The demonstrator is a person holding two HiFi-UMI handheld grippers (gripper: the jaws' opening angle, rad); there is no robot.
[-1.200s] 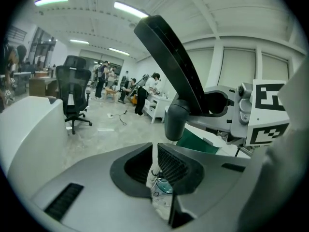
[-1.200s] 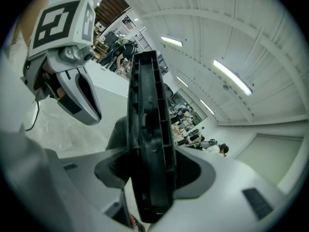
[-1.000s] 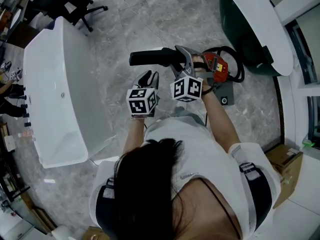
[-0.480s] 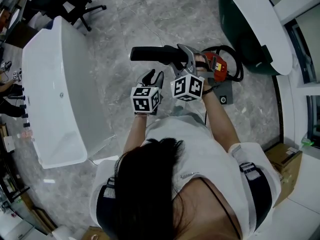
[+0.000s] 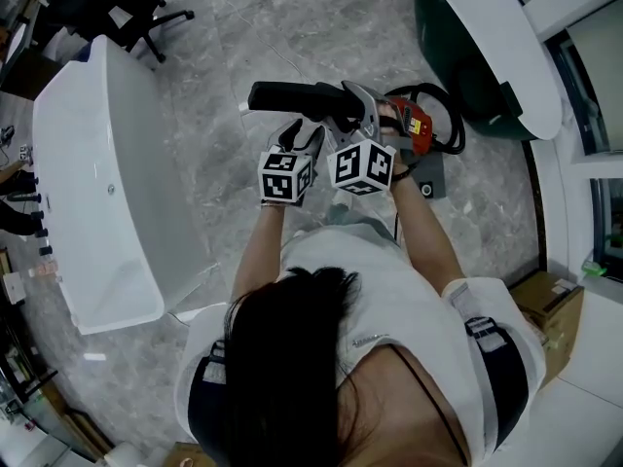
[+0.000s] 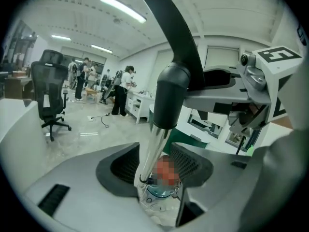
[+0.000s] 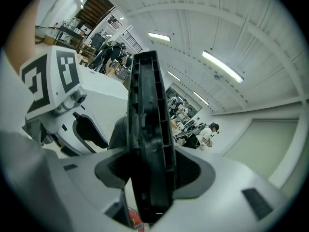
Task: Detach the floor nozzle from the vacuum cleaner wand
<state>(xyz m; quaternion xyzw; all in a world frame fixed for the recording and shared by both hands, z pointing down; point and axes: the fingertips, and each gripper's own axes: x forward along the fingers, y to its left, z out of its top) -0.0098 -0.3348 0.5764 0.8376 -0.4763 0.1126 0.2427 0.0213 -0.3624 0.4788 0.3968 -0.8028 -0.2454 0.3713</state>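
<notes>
Currently, right gripper (image 7: 154, 170) clenched on black floor nozzle (image 7: 149, 105). Left gripper (image 6: 158, 164) released: jaws, just opened, straddle the chrome wand (image 6: 154, 139).

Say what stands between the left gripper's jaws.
The silver wand tube runs between the jaws of the left gripper. The jaws have just been opening, and there is a gap at the right pad. The tube's lower end is hidden behind the gripper's body.
</notes>
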